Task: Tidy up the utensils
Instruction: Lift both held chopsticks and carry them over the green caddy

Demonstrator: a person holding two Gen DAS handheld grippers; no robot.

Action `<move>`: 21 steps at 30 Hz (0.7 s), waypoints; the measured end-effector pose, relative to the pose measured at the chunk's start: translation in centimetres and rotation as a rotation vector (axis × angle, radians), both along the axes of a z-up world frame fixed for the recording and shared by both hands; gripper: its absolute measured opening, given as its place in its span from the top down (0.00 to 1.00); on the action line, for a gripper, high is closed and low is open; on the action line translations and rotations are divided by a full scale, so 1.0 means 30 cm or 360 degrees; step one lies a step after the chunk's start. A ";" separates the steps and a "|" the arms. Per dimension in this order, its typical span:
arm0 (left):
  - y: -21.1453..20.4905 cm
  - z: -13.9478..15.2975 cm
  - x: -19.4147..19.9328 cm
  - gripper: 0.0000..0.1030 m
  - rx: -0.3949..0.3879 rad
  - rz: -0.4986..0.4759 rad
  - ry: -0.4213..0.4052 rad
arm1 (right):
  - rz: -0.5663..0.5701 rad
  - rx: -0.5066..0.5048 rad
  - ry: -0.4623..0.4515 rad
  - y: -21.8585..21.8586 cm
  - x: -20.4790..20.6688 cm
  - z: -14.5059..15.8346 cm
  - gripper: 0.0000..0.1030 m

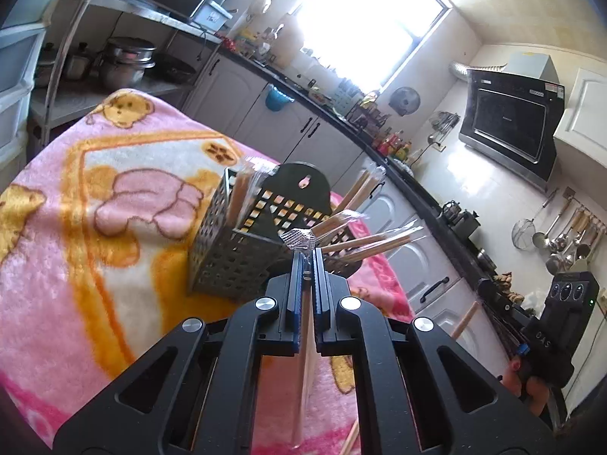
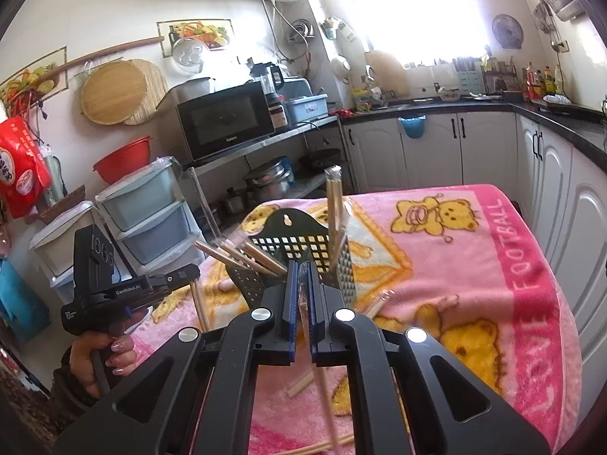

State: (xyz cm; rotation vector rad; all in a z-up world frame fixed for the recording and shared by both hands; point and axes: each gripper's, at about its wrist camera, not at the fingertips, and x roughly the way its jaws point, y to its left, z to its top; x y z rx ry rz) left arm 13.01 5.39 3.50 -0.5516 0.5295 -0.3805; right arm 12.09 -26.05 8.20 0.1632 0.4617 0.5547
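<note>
Left tongs (image 1: 308, 256): I have them clenched on a wrapped pair of chopsticks (image 1: 306, 360), crimped wrapper end poking past the tips.
Right tongs (image 2: 302, 271): clenched on another wrapped chopstick pair (image 2: 325, 390), which hangs down below the fingers.
Utensil caddy (image 1: 242, 250): perforated metal, two compartments, standing on the bench under a pink teddy-bear blanket (image 1: 57, 227); both tongs sit just in front of it.
Already in caddy: one pair upright (image 2: 334, 197), several leaning outward (image 2: 242, 256).
Loose stock: more chopsticks (image 2: 299, 385) lying on the blanket near me.
Risk: I judge the slick wrappers could slip in the grip; a long dangling pair could catch the rim or knock the leaning ones out; the soft blanket could let the caddy tip.
Hard to make out: caddy interior, how many remain loose; the held pairs' lower ends are cut off.
</note>
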 end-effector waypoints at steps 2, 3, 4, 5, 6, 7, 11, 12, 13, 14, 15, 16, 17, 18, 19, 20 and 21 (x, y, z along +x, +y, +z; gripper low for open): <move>0.000 0.015 -0.006 0.98 -0.0003 -0.0007 -0.0019 | 0.0011 0.0005 -0.0017 0.007 0.001 0.012 0.95; -0.002 0.022 -0.008 0.98 -0.0004 -0.0009 -0.0028 | 0.0017 0.0009 -0.0027 0.011 0.001 0.019 0.95; -0.004 0.031 -0.009 0.98 -0.0007 -0.0010 -0.0040 | 0.0021 0.0012 -0.0033 0.016 0.000 0.023 0.95; -0.005 0.037 -0.011 0.98 -0.0009 -0.0012 -0.0048 | 0.0026 0.0014 -0.0038 0.019 0.000 0.028 0.95; -0.006 0.043 -0.012 0.98 -0.0010 -0.0016 -0.0056 | 0.0031 0.0016 -0.0044 0.026 0.000 0.032 0.95; -0.007 0.048 -0.011 0.98 -0.0011 -0.0019 -0.0063 | 0.0038 0.0017 -0.0053 0.032 0.000 0.038 0.95; -0.012 0.079 -0.014 0.98 -0.0018 -0.0025 -0.0105 | 0.0055 0.0032 -0.0068 0.042 0.006 0.052 0.96; -0.012 0.087 -0.015 0.98 -0.0018 -0.0026 -0.0116 | 0.0059 0.0039 -0.0072 0.045 0.007 0.057 0.96; -0.014 0.100 -0.017 0.98 -0.0016 -0.0026 -0.0133 | 0.0065 0.0044 -0.0077 0.048 0.007 0.061 0.96; -0.013 0.108 -0.018 0.98 -0.0016 -0.0026 -0.0145 | 0.0068 0.0046 -0.0081 0.054 0.008 0.064 0.96; -0.013 0.122 -0.020 0.98 -0.0014 -0.0021 -0.0164 | 0.0074 0.0046 -0.0088 0.059 0.009 0.069 0.96; -0.013 0.136 -0.021 0.98 -0.0010 -0.0018 -0.0183 | 0.0079 0.0049 -0.0091 0.066 0.008 0.072 0.96; -0.012 0.144 -0.021 0.98 -0.0007 -0.0019 -0.0195 | 0.0086 0.0052 -0.0094 0.068 0.008 0.074 0.96; -0.012 0.157 -0.021 0.98 0.0000 -0.0016 -0.0212 | 0.0092 0.0052 -0.0100 0.073 0.008 0.079 0.96; -0.010 0.170 -0.021 0.98 0.0006 -0.0012 -0.0229 | 0.0097 0.0051 -0.0105 0.075 0.008 0.082 0.96; -0.009 0.188 -0.021 0.98 0.0016 -0.0008 -0.0254 | 0.0102 0.0053 -0.0111 0.078 0.009 0.088 0.96; -0.009 0.204 -0.022 0.98 0.0030 -0.0002 -0.0272 | 0.0106 0.0056 -0.0116 0.083 0.011 0.093 0.96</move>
